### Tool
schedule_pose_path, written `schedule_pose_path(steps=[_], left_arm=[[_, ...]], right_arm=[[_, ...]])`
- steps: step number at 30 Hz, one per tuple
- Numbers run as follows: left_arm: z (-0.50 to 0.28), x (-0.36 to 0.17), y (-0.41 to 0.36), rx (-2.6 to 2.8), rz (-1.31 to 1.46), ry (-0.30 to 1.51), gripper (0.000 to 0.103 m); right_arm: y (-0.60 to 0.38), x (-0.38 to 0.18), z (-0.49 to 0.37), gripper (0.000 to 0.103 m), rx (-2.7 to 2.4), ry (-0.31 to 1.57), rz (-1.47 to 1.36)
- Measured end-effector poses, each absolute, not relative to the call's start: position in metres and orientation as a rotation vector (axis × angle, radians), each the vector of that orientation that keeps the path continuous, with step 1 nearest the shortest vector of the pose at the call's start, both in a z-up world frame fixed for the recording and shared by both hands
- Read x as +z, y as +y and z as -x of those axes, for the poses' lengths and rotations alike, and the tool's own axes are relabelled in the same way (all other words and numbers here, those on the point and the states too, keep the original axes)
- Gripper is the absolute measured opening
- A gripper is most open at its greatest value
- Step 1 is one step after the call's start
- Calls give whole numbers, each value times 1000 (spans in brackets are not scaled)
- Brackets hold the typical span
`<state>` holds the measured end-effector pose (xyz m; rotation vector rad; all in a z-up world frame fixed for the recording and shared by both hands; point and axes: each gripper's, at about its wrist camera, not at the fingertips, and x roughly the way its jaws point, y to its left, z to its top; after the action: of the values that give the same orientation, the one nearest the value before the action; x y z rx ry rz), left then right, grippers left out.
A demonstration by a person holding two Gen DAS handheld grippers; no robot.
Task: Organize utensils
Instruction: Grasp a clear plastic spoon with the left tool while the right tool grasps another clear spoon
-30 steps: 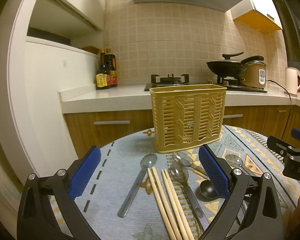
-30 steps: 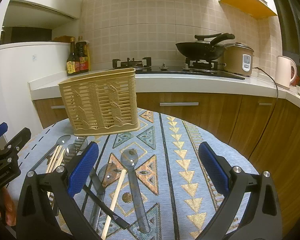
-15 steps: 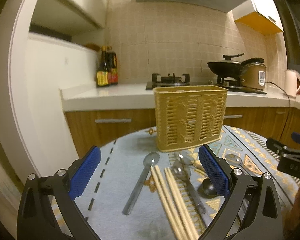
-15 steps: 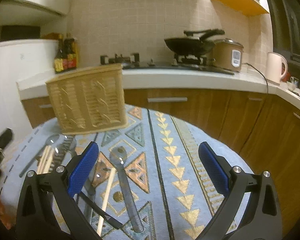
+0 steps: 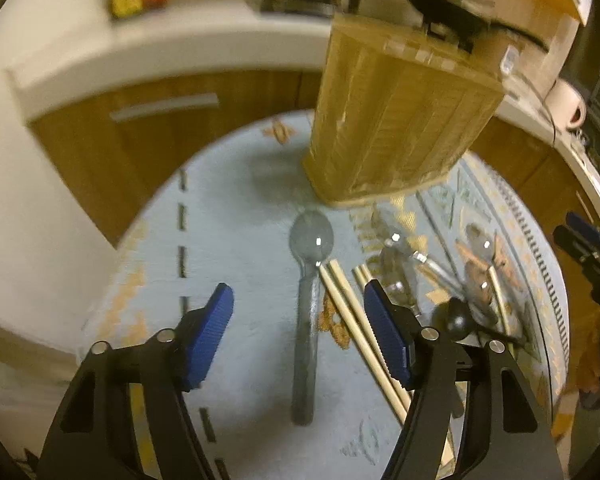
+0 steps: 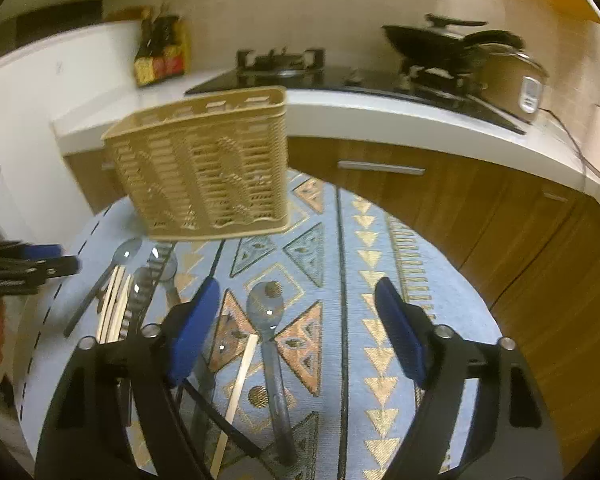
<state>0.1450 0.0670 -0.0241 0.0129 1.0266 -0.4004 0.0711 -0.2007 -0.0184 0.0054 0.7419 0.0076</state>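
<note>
Motion blur smears the basket at upper right. The left gripper, released, tilts down astride a spoon; the right gripper gapes empty, low in frame.

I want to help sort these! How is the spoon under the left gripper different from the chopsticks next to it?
The spoon is grey and see-through, with a round bowl at its far end; the chopsticks are pale wood, thin and straight all along. The spoon is one piece lying straight between the open left gripper's fingers; the chopsticks are several sticks lying slanted to its right. Both lie flat on the blue cloth, in front of the basket.
</note>
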Motion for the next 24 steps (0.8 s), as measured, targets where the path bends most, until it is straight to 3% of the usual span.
schedule_pose_path(steps=[5,15,19,22,24], left_arm=[[-171,-42,62,-434,-6,1129,51],[-200,-51,29,-403,-152,1214,47],[-208,-51,20,-394,-177,1214,40],[-210,-47,18,-384,-187,1208,29],[-210,-45,19,-380,-180,1202,28]], right_arm=[[-200,-25,-96,56,66,848,13],[-213,-43,-143,53,204,1050,-98],[-209,-48,-159,52,198,1120,-74],[-211,-55,-167,46,207,1188,-78],[-209,-62,-169,41,225,1240,-73]])
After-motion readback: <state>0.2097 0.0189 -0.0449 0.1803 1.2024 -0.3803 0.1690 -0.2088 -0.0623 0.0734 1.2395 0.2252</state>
